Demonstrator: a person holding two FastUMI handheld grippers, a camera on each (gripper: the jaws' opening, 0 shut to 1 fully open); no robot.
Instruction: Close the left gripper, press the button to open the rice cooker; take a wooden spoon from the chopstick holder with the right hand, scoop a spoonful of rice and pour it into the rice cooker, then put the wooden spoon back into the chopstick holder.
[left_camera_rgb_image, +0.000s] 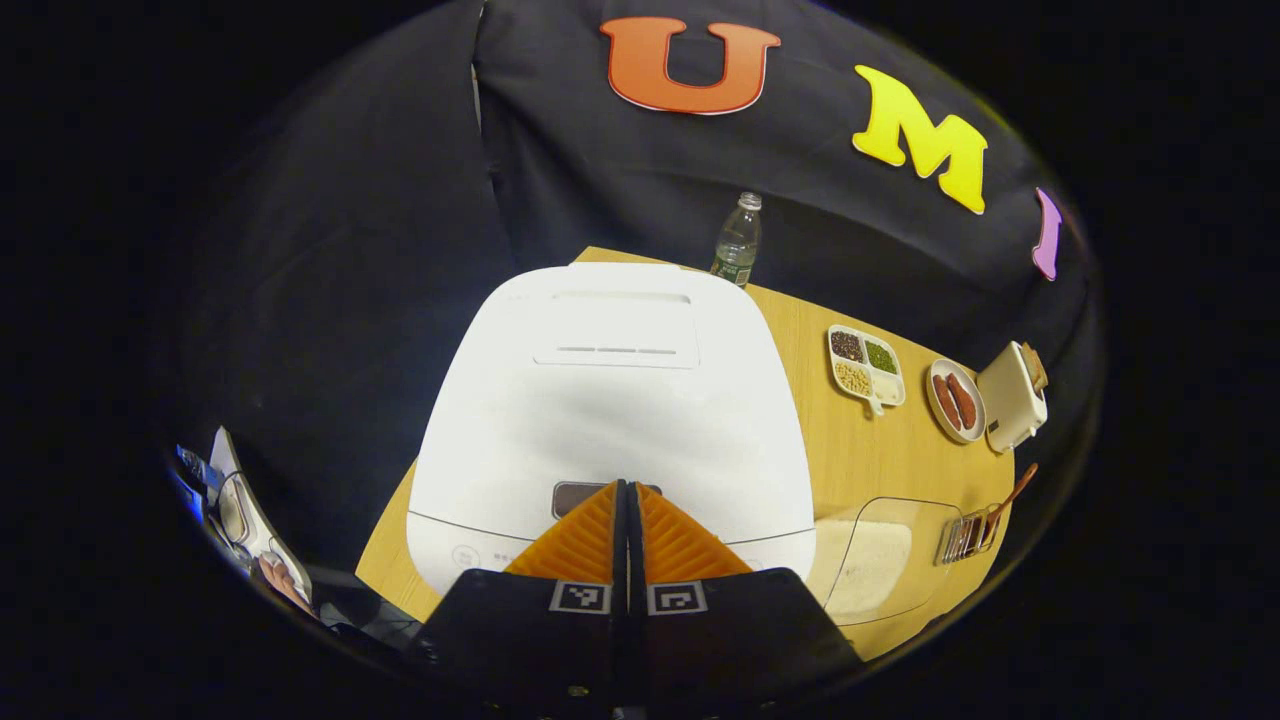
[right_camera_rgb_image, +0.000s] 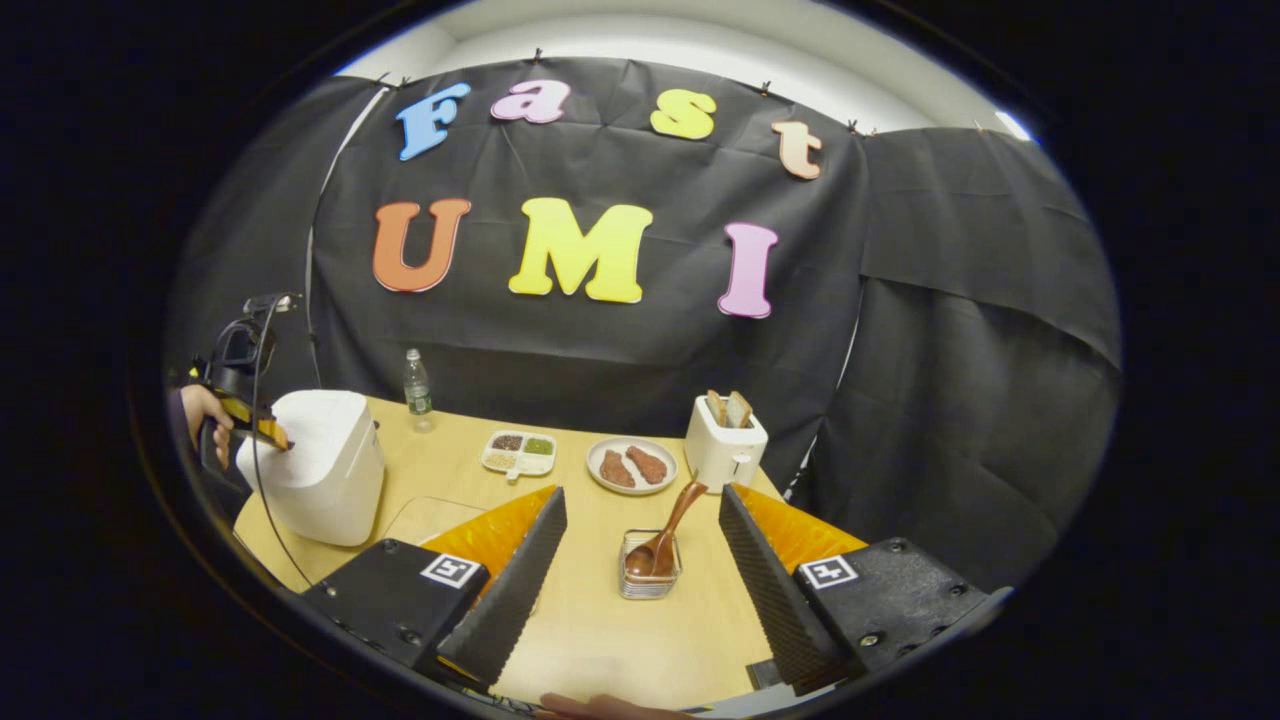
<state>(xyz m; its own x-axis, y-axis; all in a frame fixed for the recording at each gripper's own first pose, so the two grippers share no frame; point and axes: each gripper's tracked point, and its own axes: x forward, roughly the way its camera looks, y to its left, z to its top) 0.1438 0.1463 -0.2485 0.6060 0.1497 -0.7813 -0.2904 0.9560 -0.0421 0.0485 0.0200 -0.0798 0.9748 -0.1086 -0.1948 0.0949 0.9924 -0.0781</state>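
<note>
Rice cooker button (left_camera_rgb_image: 572, 497) at closed jaws' tips.

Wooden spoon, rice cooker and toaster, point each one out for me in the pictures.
wooden spoon (right_camera_rgb_image: 668, 535): right gripper view, on the handle just above the bowl.
rice cooker (left_camera_rgb_image: 610, 400): left gripper view, on the middle of the closed lid.
toaster (right_camera_rgb_image: 724, 452): right gripper view, on the front wall.
</note>
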